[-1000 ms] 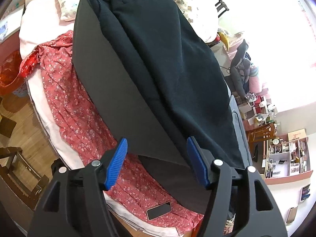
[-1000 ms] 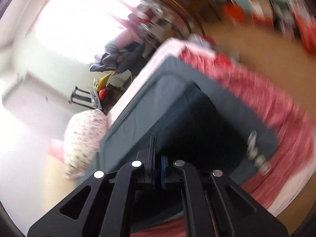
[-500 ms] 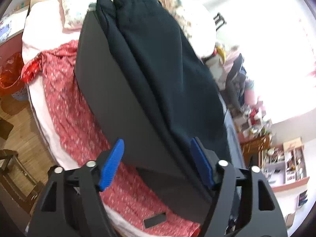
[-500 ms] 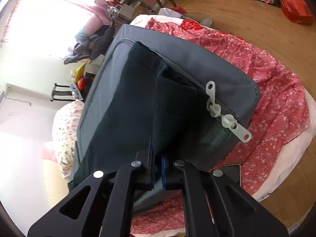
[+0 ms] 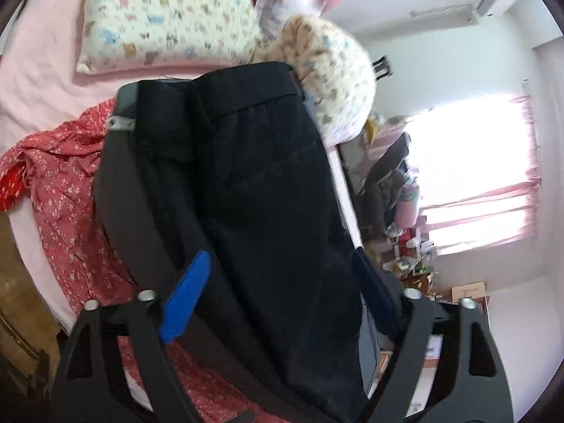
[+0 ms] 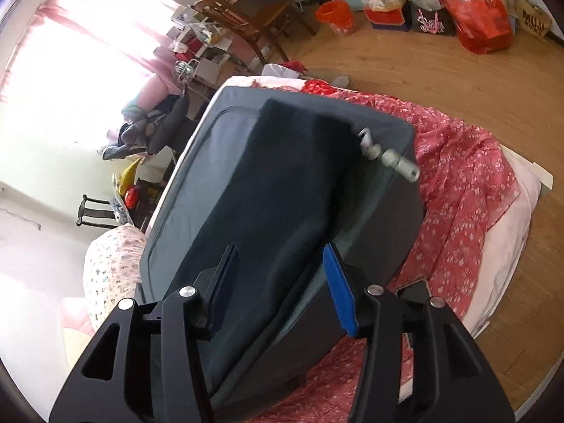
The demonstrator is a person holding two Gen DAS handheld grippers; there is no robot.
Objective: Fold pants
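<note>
The dark pants [image 5: 261, 190] lie lengthwise on a grey zippered case [image 5: 116, 190] on the bed, waistband at the far end near the pillows. My left gripper [image 5: 282, 296] is open, its blue pads on either side of the near end of the pants, holding nothing. In the right wrist view the pants [image 6: 278, 183] lie along the grey case [image 6: 384, 232]. My right gripper [image 6: 282, 285] is open and empty above the near part of the pants.
A red floral cloth [image 6: 461, 190] covers the pink bed around the case. Patterned pillows [image 5: 165, 24] lie at the head. A phone [image 6: 412, 287] lies on the cloth. A bright window [image 5: 476, 172], a wooden chair [image 6: 243, 17] and bags [image 6: 476, 17] on the wood floor stand beyond the bed.
My right gripper has opened and let go of the pants fabric. My left gripper has stayed open and moved forward along the pants toward the waistband.
</note>
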